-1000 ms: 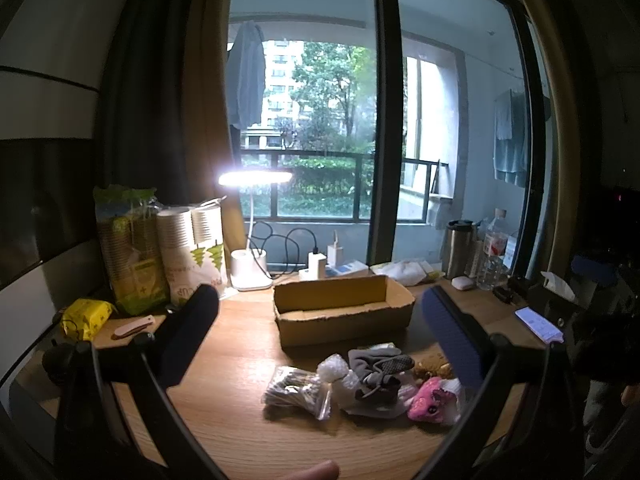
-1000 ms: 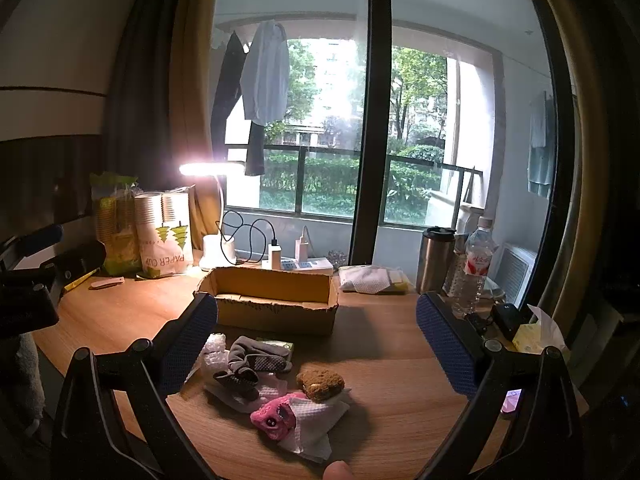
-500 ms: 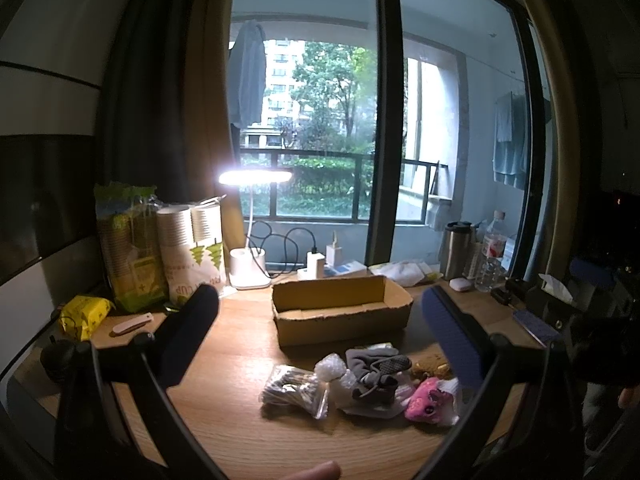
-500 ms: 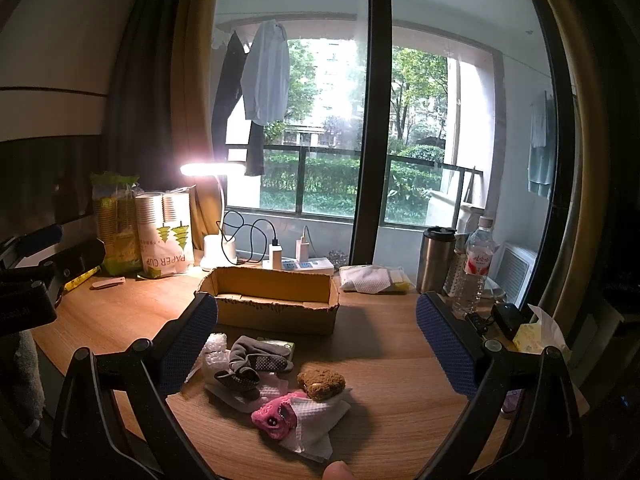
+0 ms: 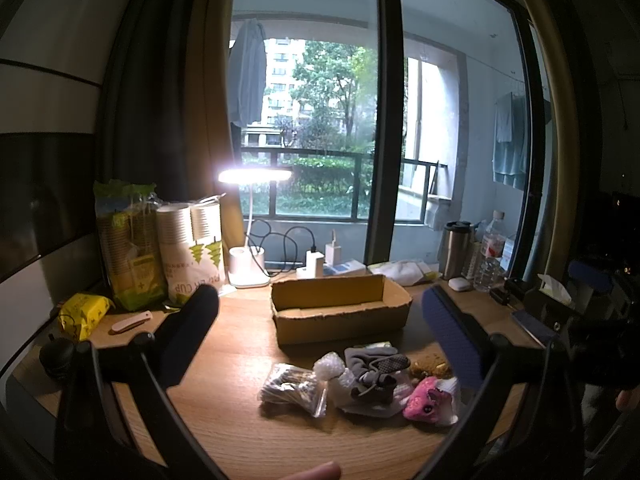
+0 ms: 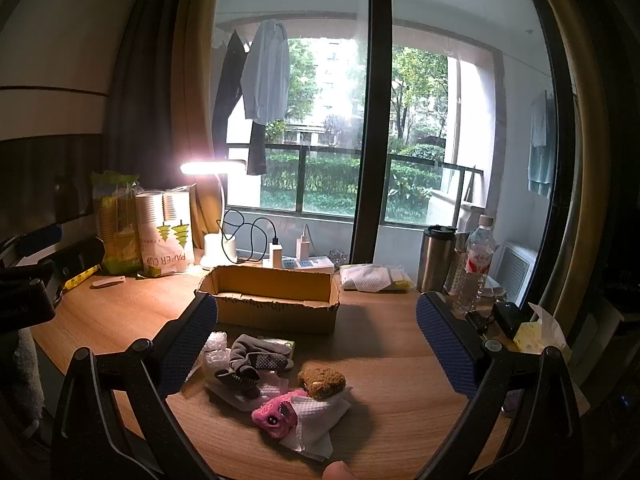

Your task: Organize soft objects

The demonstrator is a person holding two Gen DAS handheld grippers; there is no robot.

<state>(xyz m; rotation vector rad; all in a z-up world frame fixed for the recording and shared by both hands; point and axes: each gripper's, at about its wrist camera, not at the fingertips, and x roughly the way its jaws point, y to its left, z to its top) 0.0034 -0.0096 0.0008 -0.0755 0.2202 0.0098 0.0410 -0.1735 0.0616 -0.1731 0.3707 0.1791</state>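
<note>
Both grippers, left gripper (image 5: 320, 328) and right gripper (image 6: 316, 332), hover spread and empty; pinch the pink plush toy (image 6: 274, 416) centrally, then carry it to the cardboard box (image 6: 272, 300).

A home: wooden desk (image 6: 380, 364) with lit lamp (image 6: 212, 168) facing balcony laundry (image 6: 266, 72).

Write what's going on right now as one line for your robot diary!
step: not started | left tool: open, empty | right tool: open, empty | socks, pink toy: on table | box: looks empty
</note>
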